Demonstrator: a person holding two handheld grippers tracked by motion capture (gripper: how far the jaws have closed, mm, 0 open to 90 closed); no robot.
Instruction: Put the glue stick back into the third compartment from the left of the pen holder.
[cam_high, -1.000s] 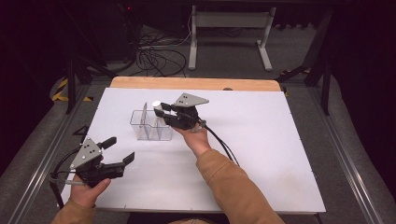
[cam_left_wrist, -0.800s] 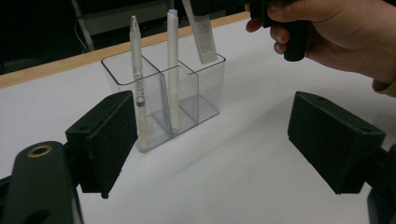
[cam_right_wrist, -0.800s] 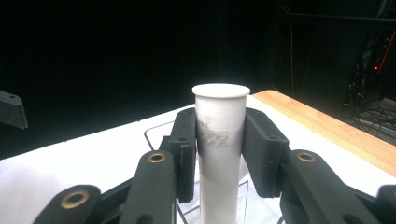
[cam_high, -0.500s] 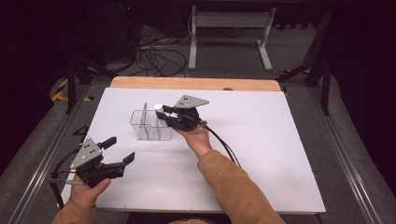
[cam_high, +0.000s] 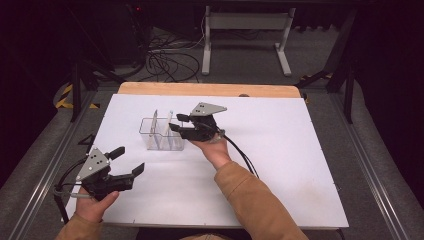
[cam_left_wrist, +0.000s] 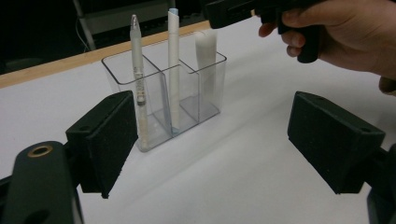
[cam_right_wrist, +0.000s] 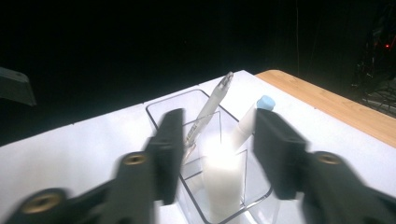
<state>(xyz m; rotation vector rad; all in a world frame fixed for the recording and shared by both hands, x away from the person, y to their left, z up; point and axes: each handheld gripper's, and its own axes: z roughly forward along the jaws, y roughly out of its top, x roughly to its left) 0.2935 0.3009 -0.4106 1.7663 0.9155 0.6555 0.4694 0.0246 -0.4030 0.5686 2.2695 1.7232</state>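
A clear three-compartment holder (cam_high: 159, 135) stands on the white table. In the left gripper view the holder (cam_left_wrist: 187, 100) has one item in each compartment: a pale pen (cam_left_wrist: 137, 70), a white stick with a blue tip (cam_left_wrist: 173, 60) and a thick white cylinder (cam_left_wrist: 205, 49). My right gripper (cam_high: 175, 122) hovers open just right of the holder's top. In its own view the right gripper (cam_right_wrist: 219, 122) has its jaws spread to either side of the white cylinder (cam_right_wrist: 224, 175), not touching it. My left gripper (cam_high: 129, 160) is open near the front left, empty.
A wooden strip (cam_high: 210, 90) runs along the table's far edge. Cables (cam_high: 167, 62) and a metal stand (cam_high: 245, 30) lie on the floor beyond it. White tabletop (cam_high: 300, 150) stretches to the right of my right arm.
My right gripper has drifted slightly right and toward me above the holder. The left gripper has stayed put.
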